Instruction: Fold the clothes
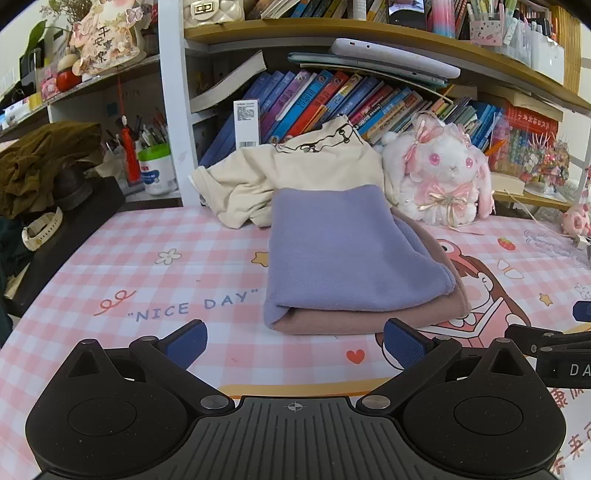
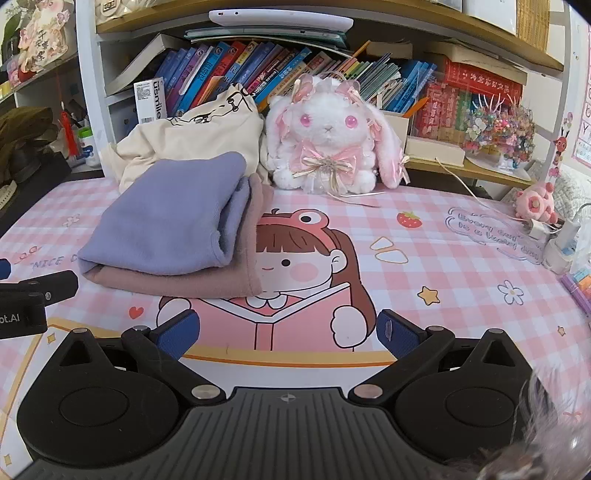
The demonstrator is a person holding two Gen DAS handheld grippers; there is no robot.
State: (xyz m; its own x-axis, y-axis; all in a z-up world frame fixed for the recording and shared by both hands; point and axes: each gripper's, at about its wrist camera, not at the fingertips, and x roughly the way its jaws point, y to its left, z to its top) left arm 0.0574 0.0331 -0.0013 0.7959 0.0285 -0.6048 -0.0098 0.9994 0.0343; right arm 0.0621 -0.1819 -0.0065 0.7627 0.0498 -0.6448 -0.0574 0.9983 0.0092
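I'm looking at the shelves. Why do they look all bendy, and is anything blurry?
Left wrist view: the fisheye lens bows the wooden bookshelf board; corners go dark. Right wrist view: same bending, the folded purple fleece cloth stays sharp, and a fuzzy blur smears the bottom right corner.

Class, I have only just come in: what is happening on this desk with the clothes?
Someone is folding clothes with a handheld gripper in each hand. A folded purple garment lies on a folded mauve one on the pink checked mat. The left gripper and right gripper are both open, holding nothing, in front of the stack. A crumpled cream garment sits behind, unfolded, beside a plush rabbit.
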